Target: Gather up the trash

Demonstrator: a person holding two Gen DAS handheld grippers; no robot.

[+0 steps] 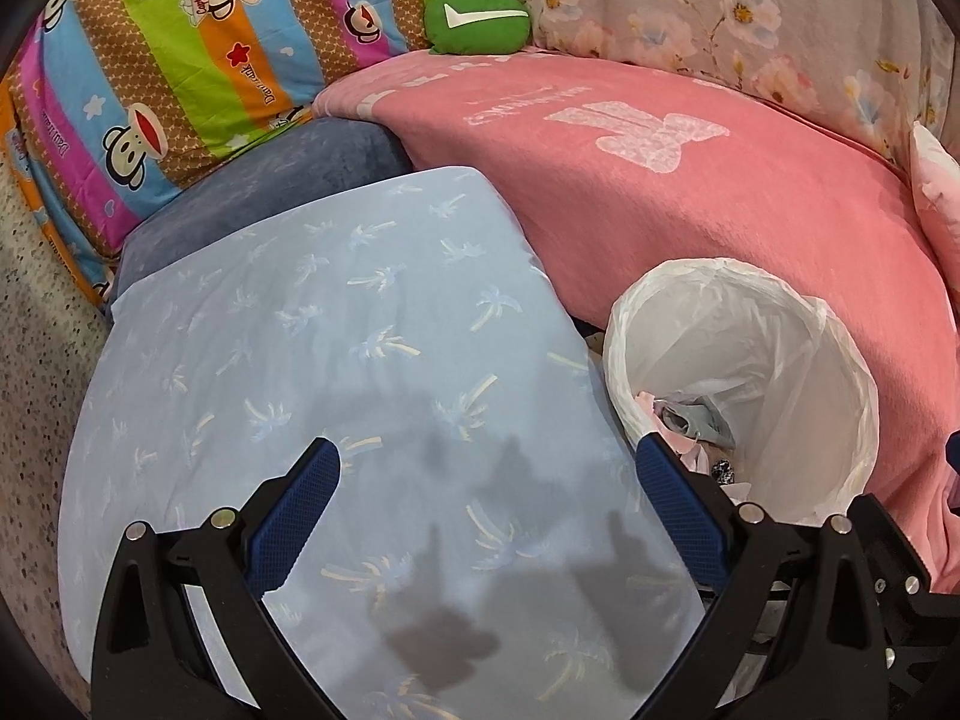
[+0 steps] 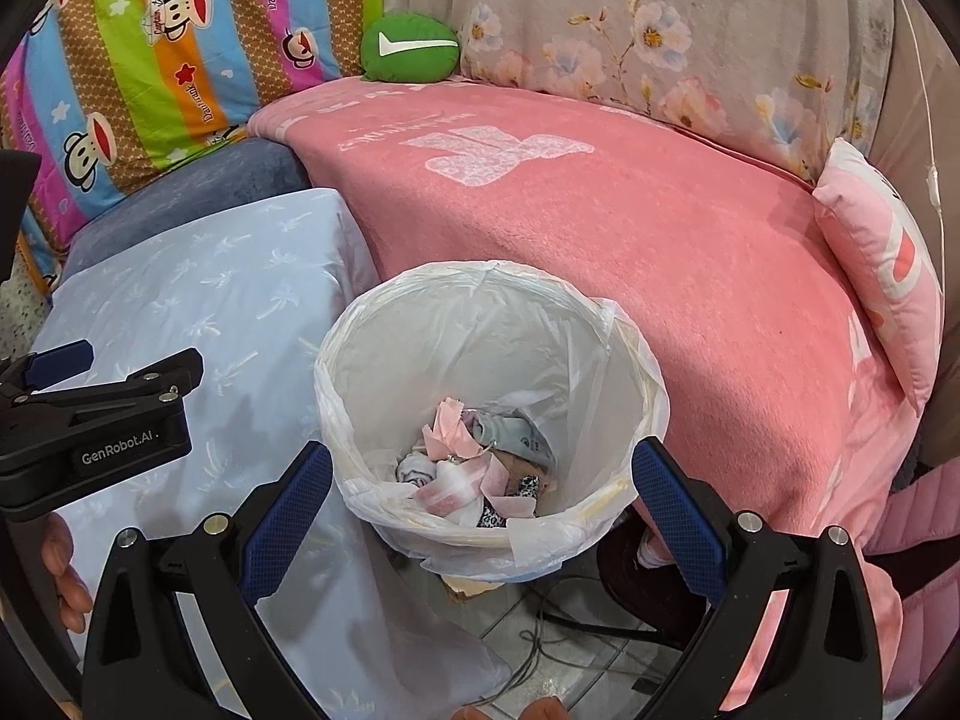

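I hold the right gripper (image 2: 480, 474) spread and empty above the lined bin (image 2: 651, 414); trash (image 2: 474, 468) lies at its bottom. My left gripper (image 1: 486, 474), also spread, hangs over the blue cushion (image 1: 300, 330), bin (image 1: 852, 396) just right against the pink blanket (image 2: 660, 228).

Pink blanket (image 2: 630, 228) draped over seating, pale blue palm-print cover (image 1: 336, 372) beside it, striped cartoon bedding (image 1: 168, 60) behind, grey floor tiles (image 2: 576, 678) with cables below.

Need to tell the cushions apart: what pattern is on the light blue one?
Small pale palm trees on the light blue cushion, clearest in the left wrist view.
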